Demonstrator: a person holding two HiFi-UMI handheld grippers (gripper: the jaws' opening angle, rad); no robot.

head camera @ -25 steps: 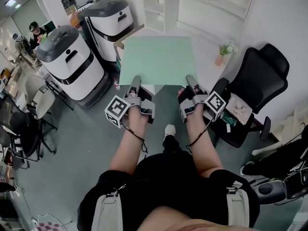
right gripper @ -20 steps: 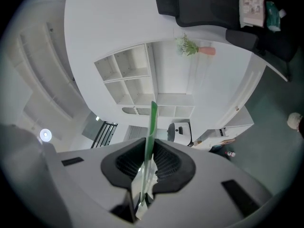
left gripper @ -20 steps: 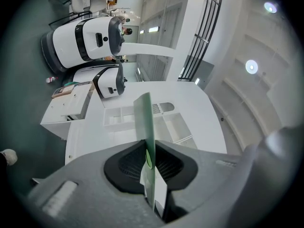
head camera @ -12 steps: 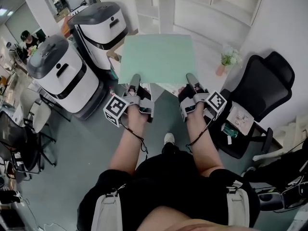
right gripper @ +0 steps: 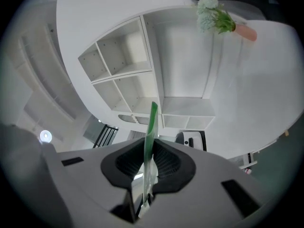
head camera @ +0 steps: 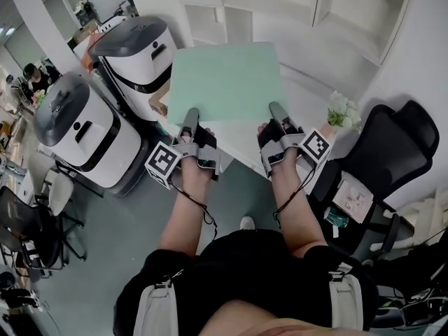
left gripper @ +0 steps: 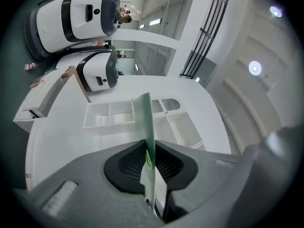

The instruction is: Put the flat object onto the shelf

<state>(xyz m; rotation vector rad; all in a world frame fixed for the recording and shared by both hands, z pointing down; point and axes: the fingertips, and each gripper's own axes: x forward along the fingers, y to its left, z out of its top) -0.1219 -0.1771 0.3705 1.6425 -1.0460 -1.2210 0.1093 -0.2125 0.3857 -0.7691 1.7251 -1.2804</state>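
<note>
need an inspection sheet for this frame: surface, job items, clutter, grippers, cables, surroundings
Surface: white table, partly covered from view by the board.
Job's things: green flat board held about level above the table; white shelf unit ahead, and the compartments seen look empty.
Clutter: vase of flowers at the table's right end; brown box by its left edge.
Grippers: left gripper and right gripper each clamp the board's near edge.
Cables: black cable hangs loose under each forearm.
Surroundings: white-and-grey machines at left, black office chair at right.
</note>
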